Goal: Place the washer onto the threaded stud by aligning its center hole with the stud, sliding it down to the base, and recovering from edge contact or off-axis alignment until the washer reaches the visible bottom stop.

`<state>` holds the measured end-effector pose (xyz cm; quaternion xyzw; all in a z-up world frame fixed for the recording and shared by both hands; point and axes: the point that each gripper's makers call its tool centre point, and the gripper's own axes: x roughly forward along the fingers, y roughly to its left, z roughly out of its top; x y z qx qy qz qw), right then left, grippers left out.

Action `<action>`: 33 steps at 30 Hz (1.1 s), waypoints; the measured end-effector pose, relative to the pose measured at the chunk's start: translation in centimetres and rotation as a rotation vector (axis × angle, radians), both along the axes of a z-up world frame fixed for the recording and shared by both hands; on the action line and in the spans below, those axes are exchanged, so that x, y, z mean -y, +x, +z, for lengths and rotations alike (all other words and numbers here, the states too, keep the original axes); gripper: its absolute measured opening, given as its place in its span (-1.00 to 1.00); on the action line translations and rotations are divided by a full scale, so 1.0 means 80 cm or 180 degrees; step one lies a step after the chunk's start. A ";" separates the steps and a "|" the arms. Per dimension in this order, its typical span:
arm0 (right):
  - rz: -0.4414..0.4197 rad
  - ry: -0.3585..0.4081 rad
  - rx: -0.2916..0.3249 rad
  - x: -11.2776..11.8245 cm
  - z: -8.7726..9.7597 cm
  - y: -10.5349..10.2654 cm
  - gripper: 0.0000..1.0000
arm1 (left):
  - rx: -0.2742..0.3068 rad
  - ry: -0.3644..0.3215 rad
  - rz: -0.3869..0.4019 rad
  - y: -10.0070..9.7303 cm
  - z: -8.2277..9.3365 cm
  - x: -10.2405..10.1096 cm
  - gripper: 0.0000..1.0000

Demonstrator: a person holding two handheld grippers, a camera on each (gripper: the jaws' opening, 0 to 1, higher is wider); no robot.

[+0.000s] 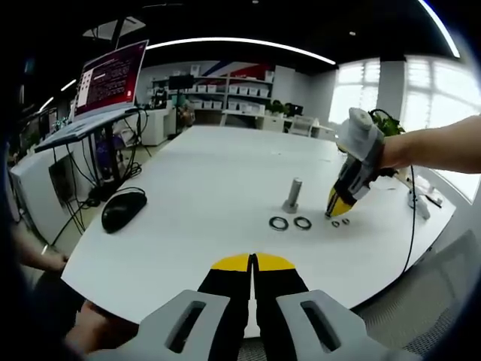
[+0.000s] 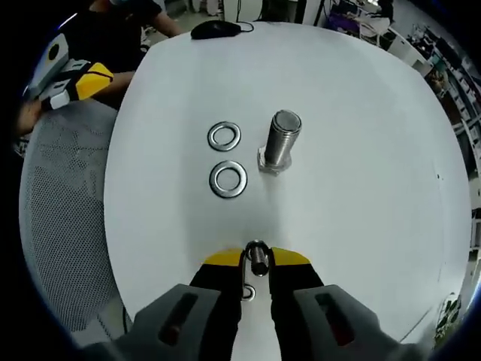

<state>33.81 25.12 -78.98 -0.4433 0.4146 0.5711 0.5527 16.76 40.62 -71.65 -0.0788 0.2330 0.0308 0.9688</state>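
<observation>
Pinched upright between the yellow tips of the right tongs (image 2: 257, 259) is a small washer (image 2: 257, 254), held low over the white desk (image 2: 361, 150). Another small washer (image 2: 247, 292) lies on the desk under those tongs. Ahead stands the threaded stud (image 2: 280, 140), well apart from the held washer. Just beside the stud's base lie two larger washers (image 2: 228, 179), one behind the other. Left tongs (image 1: 252, 261) hover with tips together near the desk's edge, well away from the stud. A black mouse (image 1: 123, 208) rests toward the far corner.
</observation>
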 end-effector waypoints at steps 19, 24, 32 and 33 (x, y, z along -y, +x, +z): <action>-0.0112 0.0038 -0.0098 0.032 -0.002 -0.007 -0.58 | 0.0008 -0.0007 0.0007 0.000 0.000 0.000 -1.00; -0.0070 -0.0053 -0.0113 0.046 -0.007 -0.009 -0.58 | 0.0010 -0.0008 0.0007 0.000 0.000 0.000 -1.00; -0.0069 -0.0121 -0.0087 0.051 -0.012 -0.009 -0.59 | 0.0013 -0.0008 0.0005 0.000 0.001 -0.001 -1.00; -0.0069 -0.0124 -0.0071 0.050 -0.012 -0.009 -0.60 | 0.0017 -0.0007 0.0003 0.000 0.001 0.000 -1.00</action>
